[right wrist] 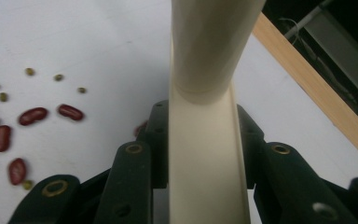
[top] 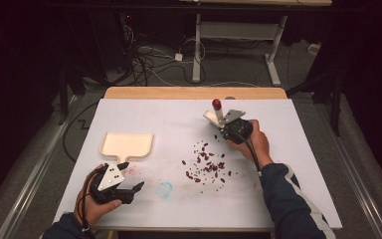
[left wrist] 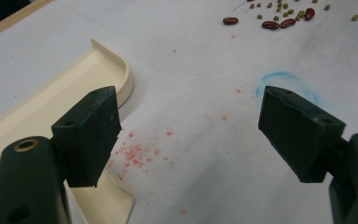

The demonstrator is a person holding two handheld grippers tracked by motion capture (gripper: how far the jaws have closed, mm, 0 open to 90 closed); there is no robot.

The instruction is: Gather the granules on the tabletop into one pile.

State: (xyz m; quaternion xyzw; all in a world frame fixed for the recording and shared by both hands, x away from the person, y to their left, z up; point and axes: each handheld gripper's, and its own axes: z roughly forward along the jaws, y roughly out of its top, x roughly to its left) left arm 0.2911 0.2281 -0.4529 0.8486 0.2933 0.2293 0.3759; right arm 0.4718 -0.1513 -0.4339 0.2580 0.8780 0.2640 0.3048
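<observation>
1. The right gripper (top: 225, 122) is clamped on a cream brush handle (right wrist: 208, 140) with a red tip (top: 217, 104), held upright.
2. The left gripper (top: 130, 175) hangs with its jaws wide apart and empty, just beside the cream dustpan (top: 127, 144).
3. Red and green beans (top: 206, 167) lie scattered between them on the white table (top: 288, 149).

Glossy cream plastic dustpan (left wrist: 51, 93), matt white paper tabletop (top: 278, 164), wood edge.
</observation>
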